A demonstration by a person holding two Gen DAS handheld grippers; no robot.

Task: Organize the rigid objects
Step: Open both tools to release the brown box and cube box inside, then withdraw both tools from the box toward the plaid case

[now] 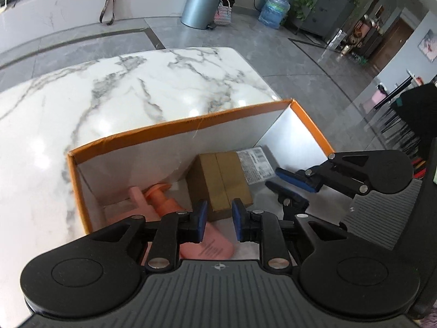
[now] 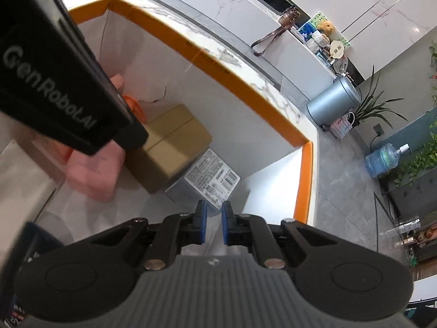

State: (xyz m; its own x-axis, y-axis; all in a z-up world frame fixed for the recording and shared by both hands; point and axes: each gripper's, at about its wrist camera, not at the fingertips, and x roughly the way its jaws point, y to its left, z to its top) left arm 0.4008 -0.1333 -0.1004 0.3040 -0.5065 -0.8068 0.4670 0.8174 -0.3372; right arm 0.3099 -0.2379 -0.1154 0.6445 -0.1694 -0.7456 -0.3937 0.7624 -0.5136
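Marble table (image 1: 109, 104) on the left, carrying an open box with orange rim (image 1: 174, 128) and white inner walls. Inside the box, from left to right: a pink pump bottle (image 1: 215, 243) lying on its side with an orange collar near the pump, then a brown cardboard carton (image 1: 221, 180) touching the bottle's right side, then a flat grey pack with a printed label (image 1: 255, 164) partly tucked under the carton's far right corner. Left tongs (image 1: 220, 220) poised over the bottle and the carton's near edge, blue pads parted by a moderate gap, gripping nothing. Right tongs (image 1: 284, 181) further right, above the box floor beside the labelled pack, blue pads spread apart and empty. In the right wrist view, the same right tongs (image 2: 214, 224) with a narrow gap between the pads, nothing in it, pointing down at the labelled pack (image 2: 215, 177); the carton (image 2: 169, 147) to its left, the pink bottle (image 2: 92, 175) beyond, partly hidden behind the black body of the left tool.
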